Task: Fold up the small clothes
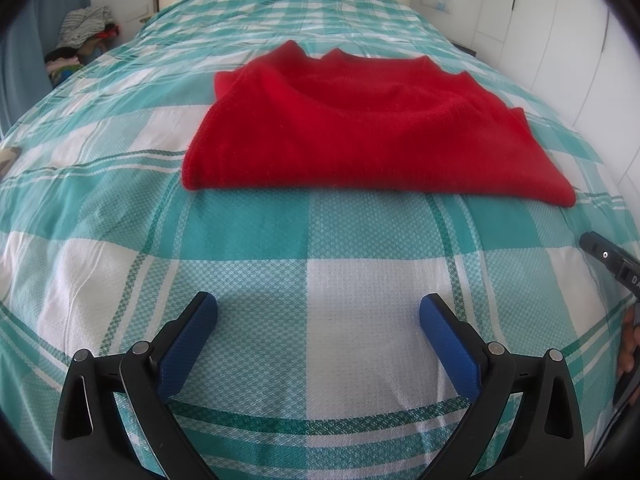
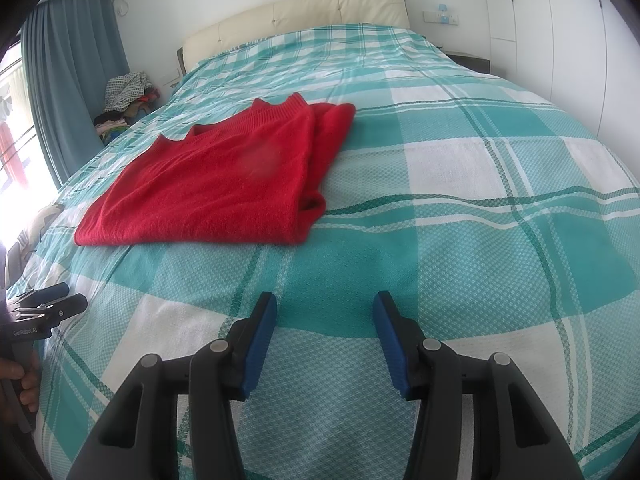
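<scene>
Left wrist | red sweater (image 1: 360, 128) folded (seemingly) | both tools gaping, empty

Open plaid bedspread (image 2: 460, 208) between both sets of blue fingers (image 1: 192, 340) and the folded red sweater (image 1: 360, 140). Wide bare stretch right of the sweater. Beyond: cream headboard (image 2: 304, 20); clothes pile (image 2: 126, 96) beside the bed's far left corner.

Count: one red sweater (image 1: 360, 132), folded, centre of frame. One teal-and-white checked bedspread (image 1: 280, 280). Two grippers: left gripper (image 1: 318, 312) at bottom, right gripper (image 2: 325, 312) likewise (each with two blue pads). One clothes pile (image 2: 128, 100), upper left. One cream headboard (image 2: 300, 16).
</scene>
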Motion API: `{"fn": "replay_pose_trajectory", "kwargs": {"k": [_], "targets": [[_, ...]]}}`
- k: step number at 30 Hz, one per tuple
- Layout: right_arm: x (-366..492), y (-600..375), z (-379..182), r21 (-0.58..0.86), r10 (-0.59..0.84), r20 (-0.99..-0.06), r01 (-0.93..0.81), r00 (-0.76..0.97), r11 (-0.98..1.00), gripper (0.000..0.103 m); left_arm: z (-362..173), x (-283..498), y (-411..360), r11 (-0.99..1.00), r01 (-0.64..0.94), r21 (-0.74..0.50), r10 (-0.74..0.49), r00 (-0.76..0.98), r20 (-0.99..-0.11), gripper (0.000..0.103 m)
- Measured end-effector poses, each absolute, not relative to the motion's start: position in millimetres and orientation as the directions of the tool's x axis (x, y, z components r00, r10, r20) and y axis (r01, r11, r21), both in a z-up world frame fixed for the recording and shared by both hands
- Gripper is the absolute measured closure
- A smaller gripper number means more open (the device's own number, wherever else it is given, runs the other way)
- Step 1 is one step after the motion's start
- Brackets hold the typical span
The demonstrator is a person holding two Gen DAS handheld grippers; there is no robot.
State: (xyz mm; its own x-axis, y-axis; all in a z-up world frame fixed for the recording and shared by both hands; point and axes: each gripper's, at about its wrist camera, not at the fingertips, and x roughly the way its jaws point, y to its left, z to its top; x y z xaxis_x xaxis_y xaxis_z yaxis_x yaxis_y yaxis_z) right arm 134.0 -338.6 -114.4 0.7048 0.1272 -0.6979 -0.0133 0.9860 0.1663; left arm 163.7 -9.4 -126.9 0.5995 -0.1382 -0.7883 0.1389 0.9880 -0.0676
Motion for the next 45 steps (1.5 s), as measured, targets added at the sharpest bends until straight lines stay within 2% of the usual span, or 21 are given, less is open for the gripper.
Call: {"fn": "replay_pose_trajectory", "kwargs": {"k": [6, 11, 16, 20, 26, 27, 28, 29, 30, 33, 39, 45], "targets": [[134.9, -339.9, -110.2, 0.182, 0.135, -0.696, -0.009, 0.705, 0.983, 0.052, -121.2, 163.6, -3.6, 0.985, 0.135, -0.104, -0.165, 0.603, -0.78, 0.002], [151.2, -359.6, -81.1, 0.302, 0.194, -0.646, 0.014, 0.738, 0.953, 0.051, -109.0, 161.5, 5.2, 0.982, 0.127, -0.141, -0.19, 0.626, -0.756, 0.002], [209.3, -382.6, -62.4, 0.461, 0.286, -0.616, 0.041, 0.734, 0.887, 0.046, -93.0, 158.0, 18.3, 0.985, 0.108, -0.135, -0.172, 0.67, -0.722, 0.002], [261.6, -382.4, -83.1, 0.585, 0.416, -0.639, 0.057, 0.647, 0.809, 0.046, -83.7, 157.7, 37.0, 0.989, 0.064, -0.134, -0.14, 0.698, -0.703, 0.002], [300.4, -353.7, -118.7, 0.533, 0.405, -0.717, 0.073, 0.567, 0.843, 0.046, -77.4, 164.6, 64.0, 0.982, 0.005, -0.187, -0.136, 0.702, -0.699, 0.002], [303.5, -349.2, -120.3, 0.522, 0.403, -0.724, 0.063, 0.56, 0.85, 0.048, -75.8, 165.5, 68.3, 0.981, -0.002, -0.194, -0.136, 0.704, -0.697, 0.002], [307.0, -343.6, -120.6, 0.517, 0.413, -0.729, 0.044, 0.545, 0.855, 0.071, -74.5, 166.1, 73.3, 0.98, -0.011, -0.201, -0.134, 0.707, -0.694, 0.002], [310.0, -337.9, -120.3, 0.501, 0.408, -0.746, 0.04, 0.527, 0.865, 0.089, -73.3, 166.9, 79.1, 0.978, -0.024, -0.207, -0.13, 0.71, -0.692, 0.002], [311.2, -333.4, -116.2, 0.47, 0.378, -0.761, 0.046, 0.528, 0.882, 0.093, -72.4, 167.6, 85.6, 0.976, -0.04, -0.216, -0.124, 0.711, -0.692, 0.002], [313.5, -318.3, -88.1, 0.431, 0.344, -0.763, 0.035, 0.547, 0.901, 0.093, -73.2, 170.2, 107.9, 0.963, -0.109, -0.246, -0.102, 0.698, -0.709, 0.002], [335.7, -234.3, -11.6, 0.47, 0.457, -0.706, -0.125, 0.541, 0.874, 0.094, -76.4, 172.5, 143.7, 0.927, -0.214, -0.309, -0.085, 0.682, -0.726, 0.002], [368.0, -110.3, -2.9, 0.43, 0.499, -0.724, -0.255, 0.476, 0.866, 0.094, -75.4, 170.7, 155.2, 0.925, -0.254, -0.283, -0.03, 0.693, -0.72, 0.002]]}}
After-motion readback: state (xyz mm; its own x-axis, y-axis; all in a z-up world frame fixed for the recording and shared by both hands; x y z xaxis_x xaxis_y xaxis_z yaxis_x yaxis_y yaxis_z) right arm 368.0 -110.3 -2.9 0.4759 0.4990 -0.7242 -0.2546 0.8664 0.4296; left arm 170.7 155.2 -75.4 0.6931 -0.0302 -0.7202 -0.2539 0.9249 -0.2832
